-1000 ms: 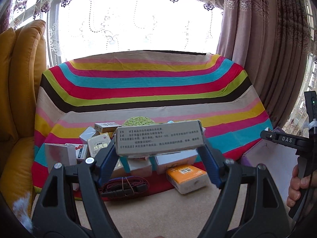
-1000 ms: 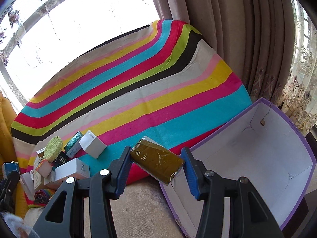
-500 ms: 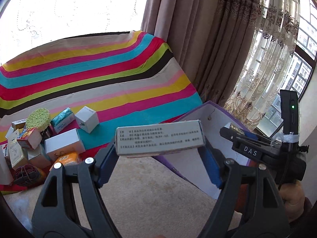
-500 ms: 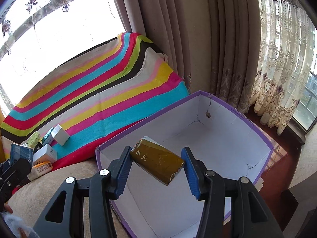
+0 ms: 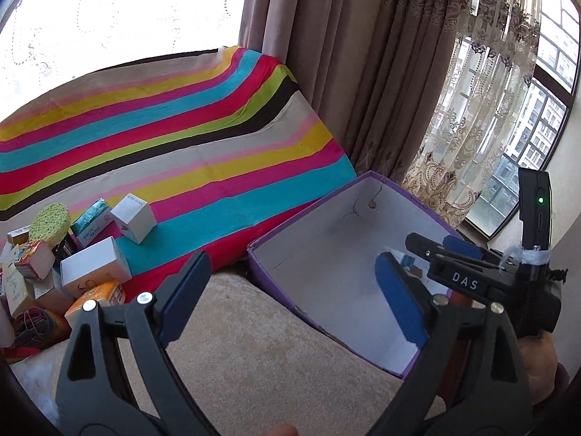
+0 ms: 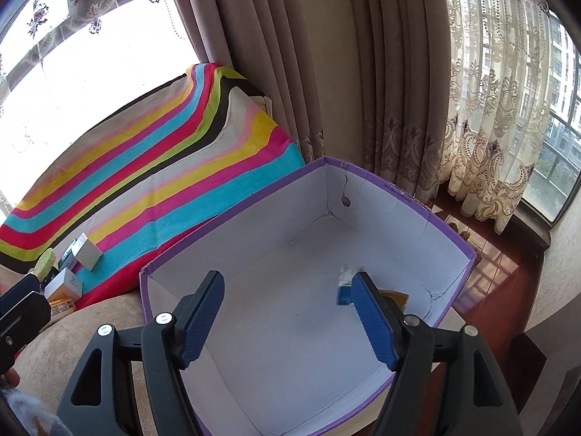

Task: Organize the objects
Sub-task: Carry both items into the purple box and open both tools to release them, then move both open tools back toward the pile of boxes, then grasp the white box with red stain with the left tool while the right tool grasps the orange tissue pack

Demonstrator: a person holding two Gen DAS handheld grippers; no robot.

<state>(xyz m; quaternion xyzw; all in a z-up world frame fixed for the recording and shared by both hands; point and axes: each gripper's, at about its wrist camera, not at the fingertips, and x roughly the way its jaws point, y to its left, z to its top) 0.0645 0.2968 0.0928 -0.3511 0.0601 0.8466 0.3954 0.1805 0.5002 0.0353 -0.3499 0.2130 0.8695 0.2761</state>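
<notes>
Both the left gripper (image 5: 292, 292) and right gripper (image 6: 288, 314) hang released over the purple-rimmed white cardboard box (image 6: 232, 214); a blue-and-white carton (image 6: 346, 283) and a brown packet (image 6: 397, 298) lie inside it.

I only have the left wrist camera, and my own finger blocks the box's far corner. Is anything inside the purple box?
Observer: Yes. The right wrist view shows a blue-and-white box lying on the floor of the purple box, toward its right wall.
Operator: Anything next to it?
Observer: A brown-yellow packet lies just right of it, partly behind a finger of the right gripper.
Operator: Is that gripper holding something?
Observer: No. Its jaws are spread wide, with nothing between them.
</notes>
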